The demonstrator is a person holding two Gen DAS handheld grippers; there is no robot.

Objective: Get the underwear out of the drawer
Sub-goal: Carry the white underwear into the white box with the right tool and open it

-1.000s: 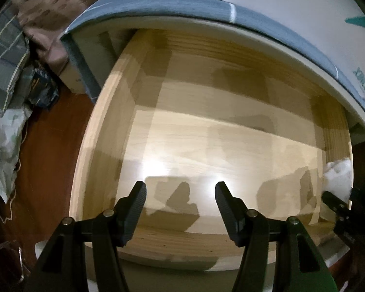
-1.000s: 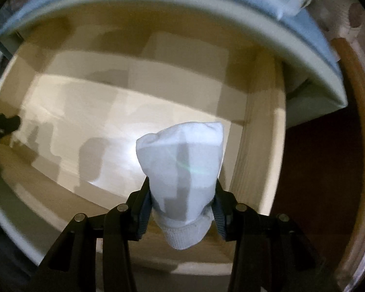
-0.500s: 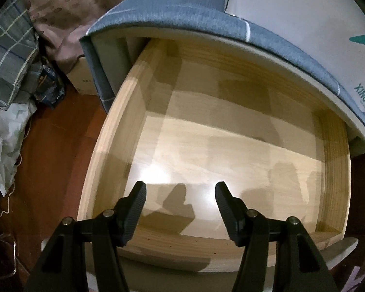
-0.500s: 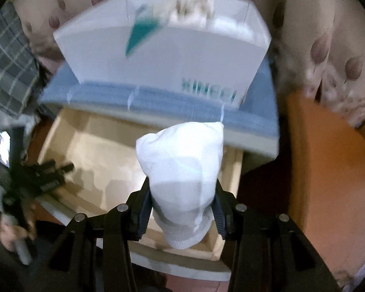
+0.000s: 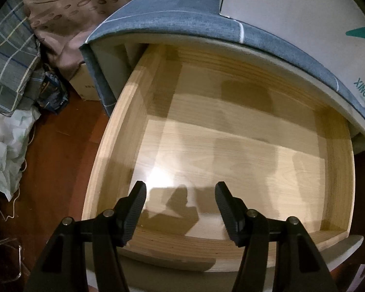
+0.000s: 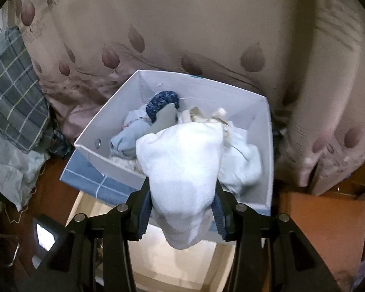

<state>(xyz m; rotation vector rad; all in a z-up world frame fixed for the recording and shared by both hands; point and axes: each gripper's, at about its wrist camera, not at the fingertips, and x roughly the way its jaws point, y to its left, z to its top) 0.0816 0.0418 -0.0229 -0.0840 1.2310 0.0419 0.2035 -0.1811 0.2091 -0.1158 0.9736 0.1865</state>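
Note:
The wooden drawer (image 5: 114,150) stands pulled out below a cabinet with a blue-grey cloth top (image 5: 172,22); its floor shows bare wood. My left gripper (image 5: 180,194) hangs open over the drawer's front edge with nothing between its fingers. In the right wrist view my right gripper (image 6: 181,209) is shut on a rolled white piece of underwear (image 6: 182,170), held high above the near wall of a white box (image 6: 265,150). That box sits on the cabinet top and holds several bundled garments, among them a dark blue one (image 6: 161,102). A strip of the drawer (image 6: 158,262) shows below the fingers.
A pink leaf-patterned bedspread (image 6: 182,29) fills the background behind the box. Plaid grey cloth (image 5: 9,56) and a pale plastic bag (image 5: 4,150) lie on the red-brown floor left of the cabinet. An orange-brown wooden surface (image 6: 316,231) sits to the right.
My right gripper rose out of the drawer with the white underwear and now hangs over the white box. The drawer looks bare; the left gripper stayed put.

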